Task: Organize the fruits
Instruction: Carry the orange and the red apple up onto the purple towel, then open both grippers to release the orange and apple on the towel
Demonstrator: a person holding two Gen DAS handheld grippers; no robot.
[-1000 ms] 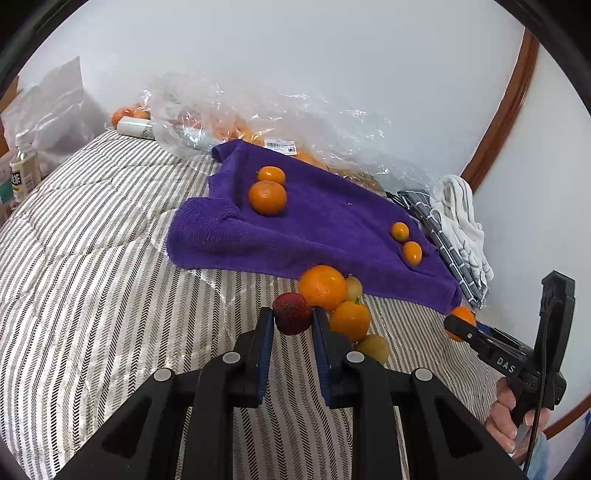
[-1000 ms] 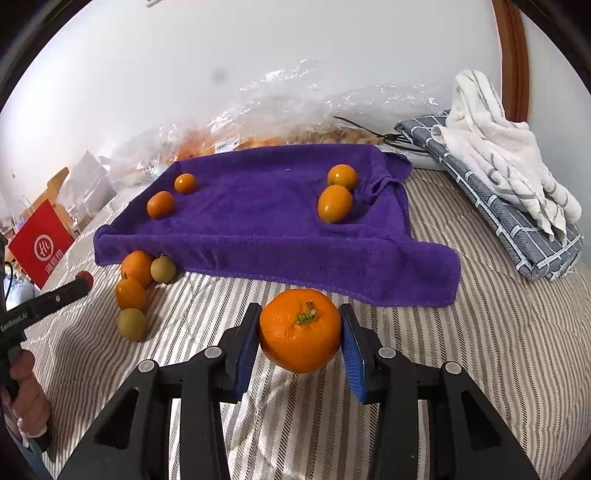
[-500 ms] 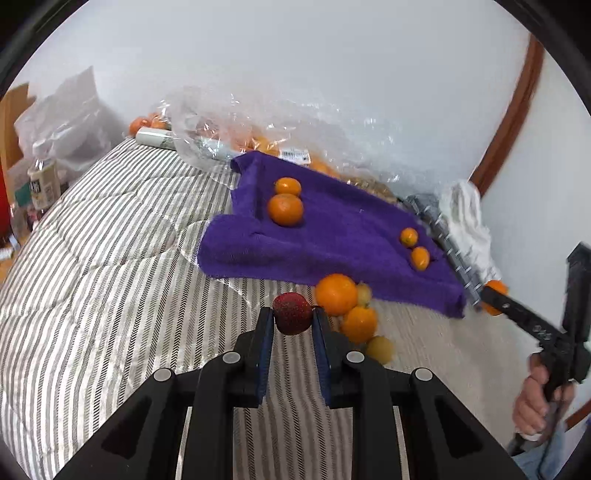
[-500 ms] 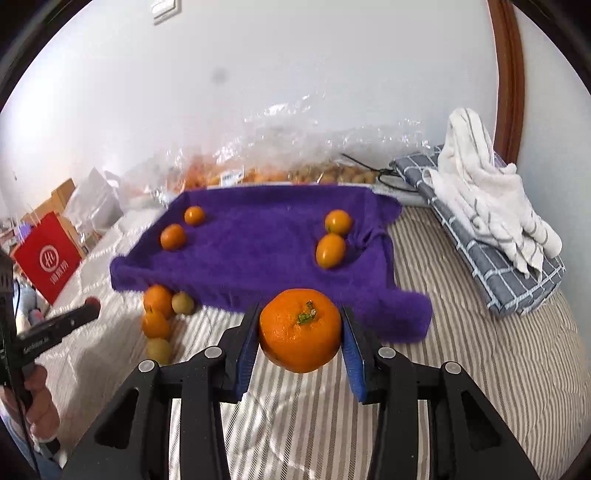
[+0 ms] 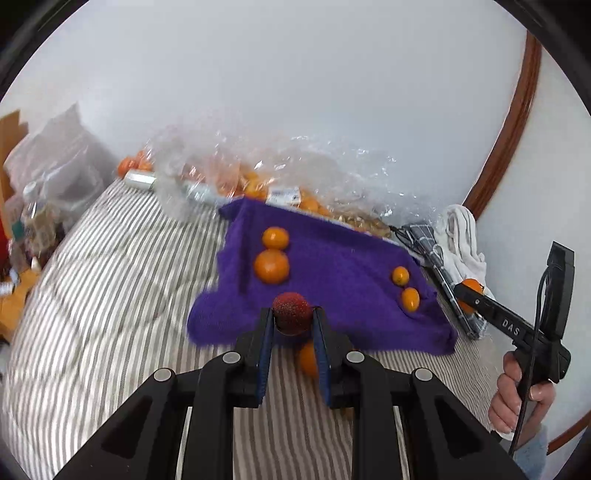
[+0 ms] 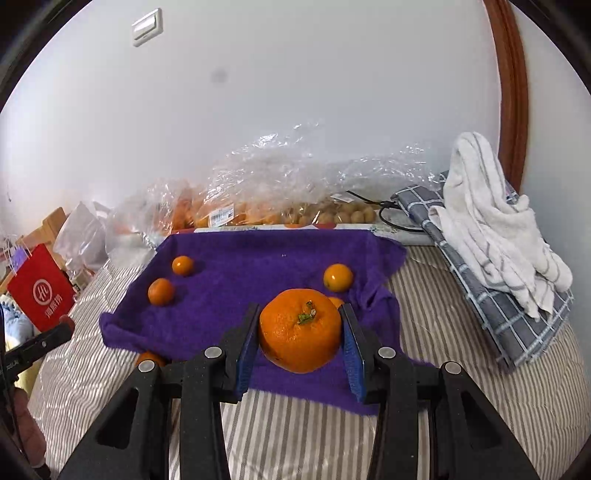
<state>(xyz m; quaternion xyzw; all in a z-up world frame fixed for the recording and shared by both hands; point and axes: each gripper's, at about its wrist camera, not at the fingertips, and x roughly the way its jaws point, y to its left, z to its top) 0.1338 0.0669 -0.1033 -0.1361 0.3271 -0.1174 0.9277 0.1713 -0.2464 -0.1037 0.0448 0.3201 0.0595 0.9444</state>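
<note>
**A:** Left wrist view first. What's the setting?

**B:** A bed with a striped quilt (image 5: pixel 110 314) against a white wall, with a purple towel (image 5: pixel 332 280) spread on it and crinkled clear plastic bags (image 5: pixel 280 177) of fruit behind the towel.

**A:** And the left hand-held gripper (image 5: pixel 293 321)?

**B:** Its blue-padded fingers are pinched on a dark red berry (image 5: pixel 292 313), held above the towel's near edge. On the towel lie two oranges (image 5: pixel 271 266) at left and two kumquats (image 5: pixel 410 299) at right. Another orange fruit (image 5: pixel 308 358) lies on the quilt below the gripper, partly hidden. At right, the person's hand (image 5: pixel 517 398) holds the other tool, with something orange at its tip, too small to make out the grip here.

**A:** Right wrist view?

**B:** Same bed and wall; a light switch (image 6: pixel 147 27) is up on the wall, a folded checked cloth (image 6: pixel 491 295) with a white towel (image 6: pixel 495 221) on it lies at right, and a red paper bag (image 6: pixel 42 291) stands at left.

**A:** The right hand-held gripper (image 6: pixel 300 332)?

**B:** Clamped on a large mandarin (image 6: pixel 300 330), stem facing the camera, held over the towel's front part. Two small oranges (image 6: pixel 161 291) sit on the towel at left, and one kumquat (image 6: pixel 338 277) just behind the mandarin.
</note>
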